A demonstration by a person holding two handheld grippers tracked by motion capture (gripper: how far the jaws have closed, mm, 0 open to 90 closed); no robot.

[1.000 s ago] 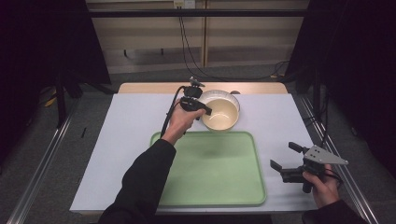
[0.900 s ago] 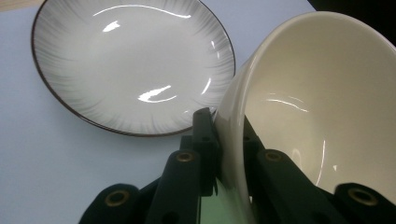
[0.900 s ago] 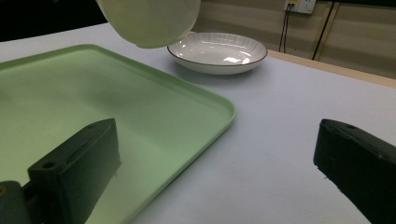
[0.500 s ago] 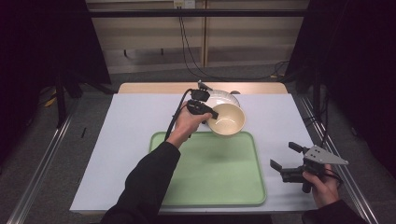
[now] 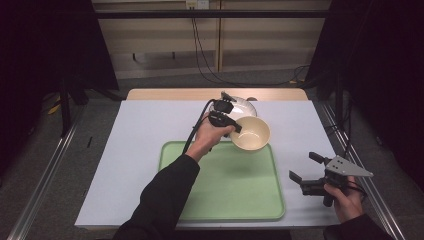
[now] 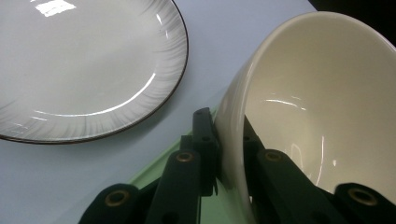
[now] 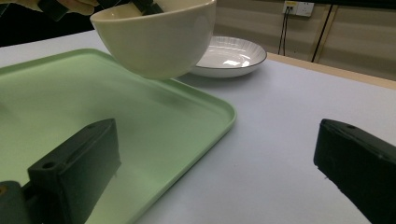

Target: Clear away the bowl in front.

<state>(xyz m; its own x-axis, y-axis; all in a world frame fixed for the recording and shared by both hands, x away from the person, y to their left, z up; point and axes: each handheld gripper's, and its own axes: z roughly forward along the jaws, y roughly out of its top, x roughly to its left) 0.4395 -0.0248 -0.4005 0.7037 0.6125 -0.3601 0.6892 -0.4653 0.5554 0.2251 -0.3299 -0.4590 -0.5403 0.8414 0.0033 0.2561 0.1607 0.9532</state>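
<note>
A cream bowl [image 5: 251,133] hangs in the air over the far right corner of the green tray [image 5: 225,190]. My left gripper [image 5: 234,125] is shut on its near rim, one jaw inside and one outside, as the left gripper view shows on the bowl [image 6: 317,98]. Behind it a white plate [image 5: 243,106] with a dark rim lies on the table; the same plate [image 6: 84,65] sits flat to the left in the left gripper view. My right gripper [image 5: 305,167] stands open near the table's right front edge, nothing between its jaws. In its view the bowl [image 7: 159,37] floats above the tray [image 7: 93,107], plate [image 7: 229,56] beyond.
A white sheet [image 5: 135,145] covers the table, with a bare wooden strip [image 5: 175,94] at the far edge. Metal rails [image 5: 45,175] run along both sides on the floor. Cables [image 5: 210,55] hang down the back wall.
My left gripper has lifted the bowl off the plate and carried it toward me and to the right, over the tray's corner. The right gripper has stayed still.
</note>
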